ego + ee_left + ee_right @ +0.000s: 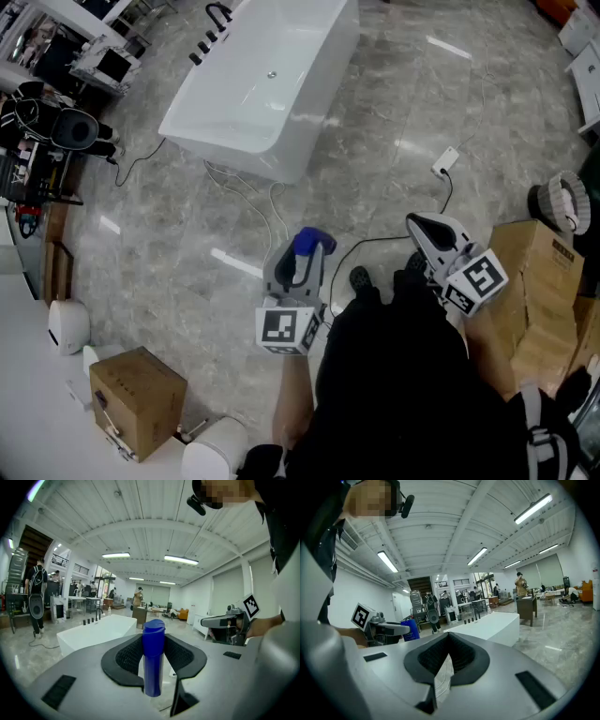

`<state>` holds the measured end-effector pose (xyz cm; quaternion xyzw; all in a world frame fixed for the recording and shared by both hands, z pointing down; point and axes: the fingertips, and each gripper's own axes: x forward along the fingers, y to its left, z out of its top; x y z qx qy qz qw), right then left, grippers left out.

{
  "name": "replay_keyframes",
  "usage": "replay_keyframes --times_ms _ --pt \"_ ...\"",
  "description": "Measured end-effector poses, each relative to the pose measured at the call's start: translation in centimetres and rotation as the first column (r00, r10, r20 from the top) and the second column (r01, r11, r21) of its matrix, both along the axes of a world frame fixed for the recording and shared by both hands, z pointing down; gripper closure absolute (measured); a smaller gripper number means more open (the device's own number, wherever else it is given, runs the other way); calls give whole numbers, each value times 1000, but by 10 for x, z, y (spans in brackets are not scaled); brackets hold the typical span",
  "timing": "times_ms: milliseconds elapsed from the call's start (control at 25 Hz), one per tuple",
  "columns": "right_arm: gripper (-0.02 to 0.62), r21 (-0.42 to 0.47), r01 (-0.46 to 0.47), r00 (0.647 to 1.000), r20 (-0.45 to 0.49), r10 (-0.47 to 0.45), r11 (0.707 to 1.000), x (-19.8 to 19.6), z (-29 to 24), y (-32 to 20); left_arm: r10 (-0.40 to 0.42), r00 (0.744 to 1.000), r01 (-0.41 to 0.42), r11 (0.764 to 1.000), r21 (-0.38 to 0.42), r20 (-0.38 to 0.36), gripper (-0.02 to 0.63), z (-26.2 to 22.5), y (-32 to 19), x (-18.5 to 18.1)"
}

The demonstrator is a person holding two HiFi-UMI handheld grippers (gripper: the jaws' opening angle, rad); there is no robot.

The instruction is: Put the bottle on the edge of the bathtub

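The blue bottle (153, 667) is clamped upright in the left tool (153, 643) and held level for carrying. The bathtub (239, 150) stands well ahead, its edge not yet reached. The right tool (449, 658) is closed and empty, judged unneeded.

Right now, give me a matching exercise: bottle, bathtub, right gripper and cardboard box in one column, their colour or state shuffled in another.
1 bottle
2 bathtub
3 right gripper
4 cardboard box

A white
B shut, empty
C brown
D blue, clamped in the left gripper

Pairs: 1-D, 2-A, 3-B, 4-C.
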<state>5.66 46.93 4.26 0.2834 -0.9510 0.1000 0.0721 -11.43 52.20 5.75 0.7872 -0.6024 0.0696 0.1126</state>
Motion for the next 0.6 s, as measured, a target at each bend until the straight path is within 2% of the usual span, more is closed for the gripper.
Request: replay_keyframes --times_ms 400,600 --pt "584 0 11 1000 -3 -11 1000 -2 4 7 12 1000 -12 1000 -16 -15 456 5 2 4" --pt "584 -2 16 999 36 -16 1000 -4 0 3 7 1000 -7 1000 -20 -3 456 6 0 2"
